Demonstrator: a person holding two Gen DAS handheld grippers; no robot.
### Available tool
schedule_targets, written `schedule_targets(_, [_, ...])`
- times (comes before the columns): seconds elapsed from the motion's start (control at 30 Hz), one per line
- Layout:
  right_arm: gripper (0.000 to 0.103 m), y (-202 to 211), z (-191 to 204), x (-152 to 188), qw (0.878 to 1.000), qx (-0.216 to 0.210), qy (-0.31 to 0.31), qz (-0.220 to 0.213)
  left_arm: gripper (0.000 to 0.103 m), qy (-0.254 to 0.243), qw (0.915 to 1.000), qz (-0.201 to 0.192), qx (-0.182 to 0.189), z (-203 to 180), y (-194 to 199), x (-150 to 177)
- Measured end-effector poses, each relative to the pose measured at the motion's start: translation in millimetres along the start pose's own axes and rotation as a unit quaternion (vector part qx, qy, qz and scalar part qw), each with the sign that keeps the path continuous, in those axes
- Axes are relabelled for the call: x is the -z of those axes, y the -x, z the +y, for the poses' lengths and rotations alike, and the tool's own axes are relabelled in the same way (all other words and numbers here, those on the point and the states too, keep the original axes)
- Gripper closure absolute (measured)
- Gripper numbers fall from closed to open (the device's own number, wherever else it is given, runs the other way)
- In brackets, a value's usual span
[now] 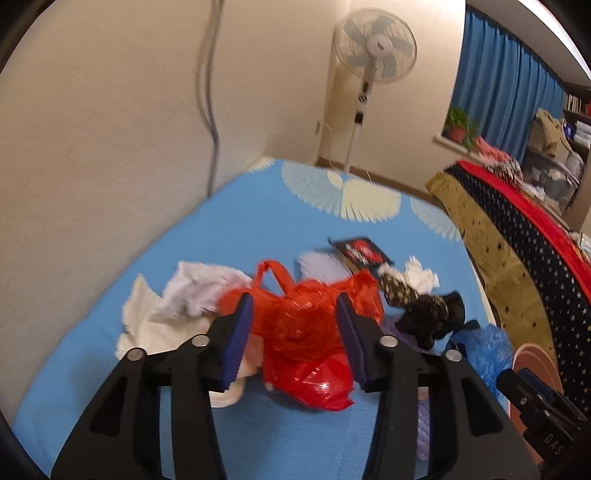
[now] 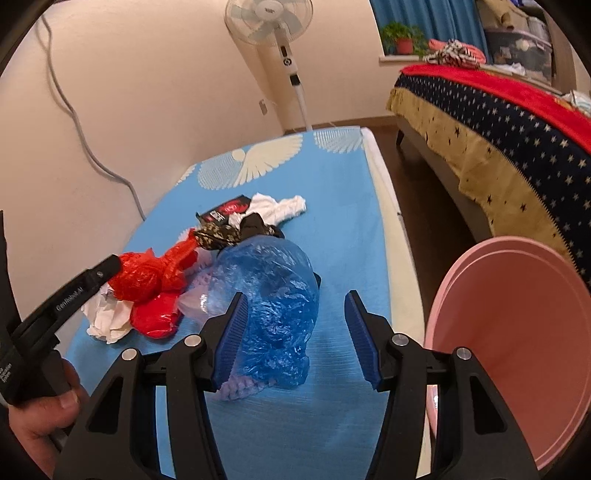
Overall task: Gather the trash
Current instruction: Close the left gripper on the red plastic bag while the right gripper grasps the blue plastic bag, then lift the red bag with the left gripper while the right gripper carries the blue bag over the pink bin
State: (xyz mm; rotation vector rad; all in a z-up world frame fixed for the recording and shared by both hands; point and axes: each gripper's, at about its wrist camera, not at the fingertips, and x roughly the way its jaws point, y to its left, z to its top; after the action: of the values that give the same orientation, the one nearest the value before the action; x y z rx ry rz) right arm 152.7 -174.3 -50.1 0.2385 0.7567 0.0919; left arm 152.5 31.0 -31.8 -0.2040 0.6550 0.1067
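A crumpled red plastic bag [image 1: 306,332] lies on the blue bed sheet [image 1: 240,229]. My left gripper [image 1: 294,301] hangs over the bag, open, one blue pad on each side of it and a gap at the left pad. In the right wrist view a blue plastic bag [image 2: 269,295] lies over a lilac knitted piece [image 2: 236,391]. My right gripper [image 2: 295,295] is open; its left pad is beside the blue bag and its right pad stands clear over bare sheet. The red bag [image 2: 147,280] shows there under the left gripper's finger [image 2: 74,291].
Crumpled white paper [image 1: 184,295], a black and red packet [image 1: 360,251], a dark patterned wrapper [image 1: 402,291] and white tissue [image 1: 421,275] lie around the bags. A pink bucket [image 2: 517,332] stands at the bed's right edge. Beyond are a starred bedspread [image 2: 517,147], a fan [image 2: 273,22] and the wall at left.
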Motion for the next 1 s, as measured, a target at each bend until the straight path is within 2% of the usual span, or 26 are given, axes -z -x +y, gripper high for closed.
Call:
schedule_targets(0.13, [0.050, -10, -5, 2, 1.000, -0.002, -0.013, 0.015, 0.058, 0.009, 0.9995, 0.030, -0.001, 0, -14, 5])
schedule_targets(0.17, [0.059, -13, -6, 3, 1.000, -0.005, -0.015, 0.020, 0.060, 0.012, 0.9991, 0.041, 0.003, 0, -17, 7])
schedule_targets(0.2, [0.067, -15, -5, 4, 1.000, -0.006, -0.013, 0.026, 0.070, 0.013, 0.9988, 0.047, 0.007, 1, -19, 9])
schedule_targets(0.23, [0.069, -16, -4, 4, 0.999, -0.006, -0.012, 0.030, 0.078, 0.011, 0.9986, 0.051, 0.009, 0, -22, 11])
schedule_targets(0.27, [0.075, -16, -3, 5, 0.999, -0.007, -0.010, 0.032, 0.083, 0.009, 0.9985, 0.054, 0.009, 0, -23, 12])
schedule_targets(0.3, [0.079, -16, -2, 5, 0.999, -0.010, -0.008, 0.033, 0.095, 0.008, 0.9983, 0.056, 0.011, 0, -23, 13])
schedule_targets(0.33, [0.085, -14, 0, 4, 0.999, -0.014, -0.005, 0.033, 0.099, 0.009, 0.9983, 0.056, 0.012, 1, -23, 12])
schedule_targets(0.37, [0.092, -13, 1, 4, 0.999, -0.015, -0.003, 0.033, 0.100, 0.009, 0.9984, 0.055, 0.013, 2, -22, 12])
schedule_targets(0.4, [0.096, -10, 4, 4, 0.999, -0.016, 0.003, 0.031, 0.100, 0.009, 0.9986, 0.051, 0.013, 3, -20, 11])
schedule_targets(0.5, [0.100, -3, 7, 3, 0.999, -0.017, 0.010, 0.026, 0.100, 0.019, 0.9989, 0.042, 0.011, 8, -13, 8])
schedule_targets(0.57, [0.101, 6, 8, 3, 1.000, -0.017, 0.012, 0.018, 0.098, 0.029, 0.9992, 0.024, 0.009, 13, -5, 5])
schedule_targets(0.6, [0.101, 8, 8, 3, 1.000, -0.016, 0.010, 0.015, 0.088, 0.033, 0.9992, 0.018, 0.009, 14, -3, 3])
schedule_targets(0.63, [0.101, 12, 8, 2, 1.000, -0.017, 0.008, 0.012, 0.070, 0.037, 0.9992, 0.014, 0.010, 15, -2, 2])
schedule_targets(0.7, [0.101, 18, 10, 1, 1.000, -0.019, 0.008, 0.006, 0.057, 0.042, 0.9990, 0.008, 0.014, 17, -2, -1])
schedule_targets(0.9, [0.101, 23, 9, 0, 1.000, -0.016, 0.014, 0.000, 0.055, 0.067, 0.9976, 0.005, 0.015, 23, -18, -11])
schedule_targets(1.0, [0.101, 22, 8, -1, 1.000, -0.012, 0.015, 0.000, 0.047, 0.070, 0.9973, 0.018, 0.013, 21, -32, -14])
